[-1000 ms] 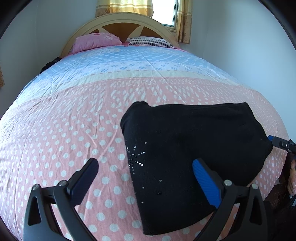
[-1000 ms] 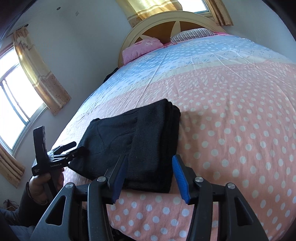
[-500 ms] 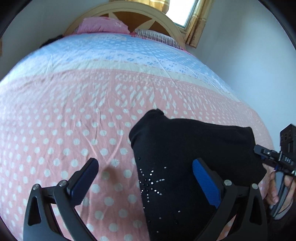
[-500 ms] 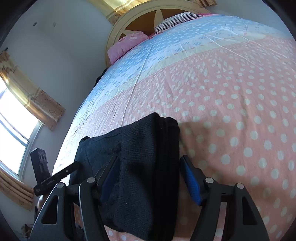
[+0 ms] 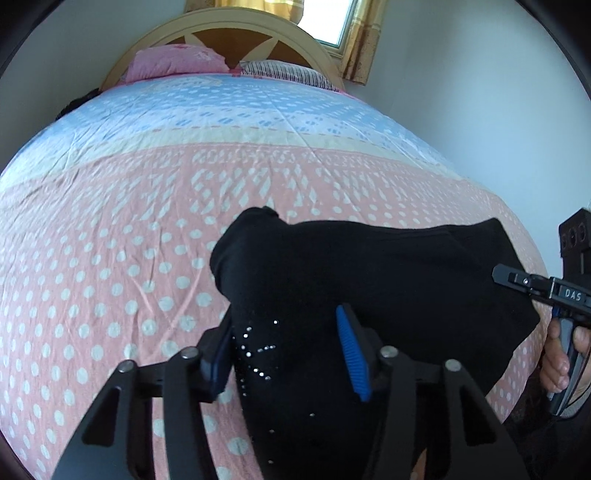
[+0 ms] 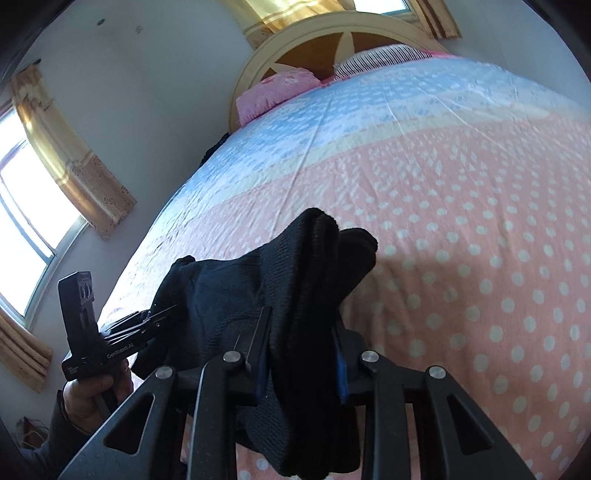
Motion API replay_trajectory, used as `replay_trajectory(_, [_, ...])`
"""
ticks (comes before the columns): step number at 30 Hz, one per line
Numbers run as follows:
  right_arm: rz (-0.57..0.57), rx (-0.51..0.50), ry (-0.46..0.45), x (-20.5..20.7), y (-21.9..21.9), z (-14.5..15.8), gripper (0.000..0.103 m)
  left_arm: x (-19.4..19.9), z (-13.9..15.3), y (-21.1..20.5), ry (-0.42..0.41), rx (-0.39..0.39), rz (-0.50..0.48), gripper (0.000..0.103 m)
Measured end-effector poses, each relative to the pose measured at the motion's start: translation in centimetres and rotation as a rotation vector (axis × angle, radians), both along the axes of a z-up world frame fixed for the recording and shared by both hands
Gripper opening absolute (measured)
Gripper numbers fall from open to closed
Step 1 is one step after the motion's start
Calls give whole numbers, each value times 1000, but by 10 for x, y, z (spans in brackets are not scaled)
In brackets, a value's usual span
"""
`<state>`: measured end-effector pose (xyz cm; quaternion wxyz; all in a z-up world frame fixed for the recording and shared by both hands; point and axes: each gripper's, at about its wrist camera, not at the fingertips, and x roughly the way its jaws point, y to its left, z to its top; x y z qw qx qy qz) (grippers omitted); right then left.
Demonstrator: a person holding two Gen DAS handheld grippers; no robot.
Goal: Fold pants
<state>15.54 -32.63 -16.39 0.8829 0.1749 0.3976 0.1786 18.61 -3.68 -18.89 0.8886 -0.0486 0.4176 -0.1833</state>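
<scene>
The black folded pants point(image 5: 369, 280) with small rhinestones lie at the near edge of the bed and are bunched up between both grippers. My left gripper point(image 5: 284, 354) is shut on the end of the pants with the rhinestones. My right gripper point(image 6: 303, 350) is shut on the thick folded edge at the other end point(image 6: 317, 280), which is raised off the bedspread. Each gripper shows in the other's view, the right one at the pants' right end point(image 5: 524, 284) and the left one at their left end point(image 6: 147, 325).
The bed point(image 5: 147, 206) has a pink dotted and blue patterned bedspread. A pink pillow point(image 5: 177, 64) and a striped pillow point(image 5: 284, 70) lie by the wooden headboard point(image 5: 221, 35). Walls stand close on the right and curtained windows point(image 6: 37, 206) on the left.
Both grippers have moved in onto the pants and closed on them. The pants' ends are now gathered and lifted a little off the bedspread.
</scene>
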Motion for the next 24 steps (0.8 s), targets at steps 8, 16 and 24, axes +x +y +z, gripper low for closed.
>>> replay_trajectory(8, [76,-51,-55,9,21,37,28,-10,20,8,-65,9,36,13])
replay_trajectory(16, [175,-84,-88,34,69,60,27,-23,48,36,-133,11,103,12])
replay_trajectory(24, [275,-90,-90,63,127,65,27,-34,66,86,-172,15,207,12])
